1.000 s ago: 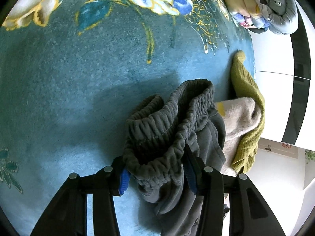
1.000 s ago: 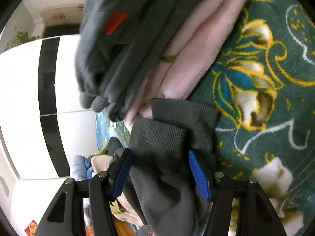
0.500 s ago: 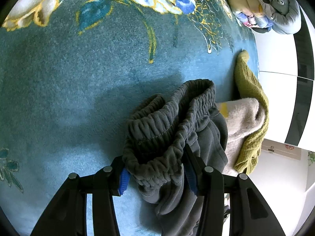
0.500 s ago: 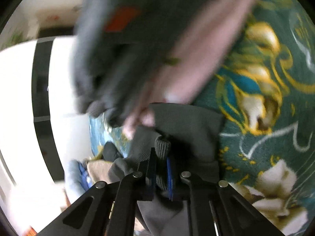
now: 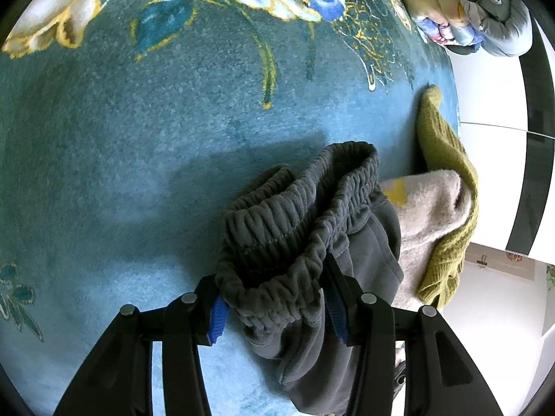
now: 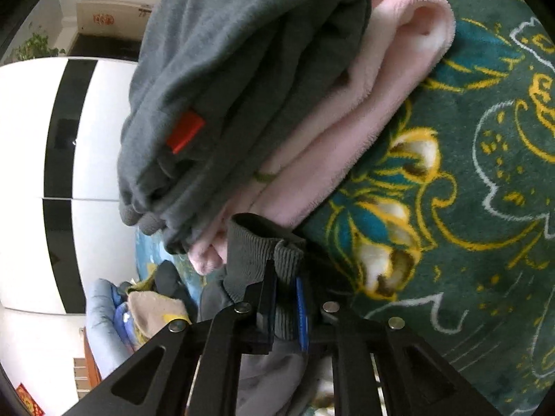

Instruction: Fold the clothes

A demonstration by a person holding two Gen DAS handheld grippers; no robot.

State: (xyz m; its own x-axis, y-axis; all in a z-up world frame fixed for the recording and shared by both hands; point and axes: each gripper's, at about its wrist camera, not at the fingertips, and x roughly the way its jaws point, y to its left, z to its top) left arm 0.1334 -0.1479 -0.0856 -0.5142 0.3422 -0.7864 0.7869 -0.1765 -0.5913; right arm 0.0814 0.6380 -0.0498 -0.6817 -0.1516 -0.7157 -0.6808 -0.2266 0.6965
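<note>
Two garments look already folded: a dark grey one (image 6: pixel 242 79) lies stacked on a pink fleece one (image 6: pixel 364 131) at the far side of the right wrist view, on the patterned green rug (image 6: pixel 468 173). The piece in hand is a pair of dark grey sweatpants (image 5: pixel 305 215), and it is not folded yet, as far as I can judge. The left gripper (image 5: pixel 277 306) stands about half open around the bunched elastic waistband (image 5: pixel 295 201), with its blue pads touching the thick fabric on both sides, so I read it as a grip on the band. The right gripper (image 6: pixel 284 298) is nearly closed on the ribbed cuff (image 6: pixel 263 253), its jaws easing open slightly while the cuff sits pinched between them. The pants hang between the two grippers above the blue floral rug (image 5: pixel 138 156), their middle drooping at the near edge of the left wrist view. To the right of the pants lie a beige fleece item (image 5: pixel 426 215) and an olive knit one (image 5: pixel 447 173), crumpled together and seemingly waiting their turn. Farther off, another pile (image 5: pixel 468 7) sits at the rug's far right corner; whether it is folded I cannot tell.
</note>
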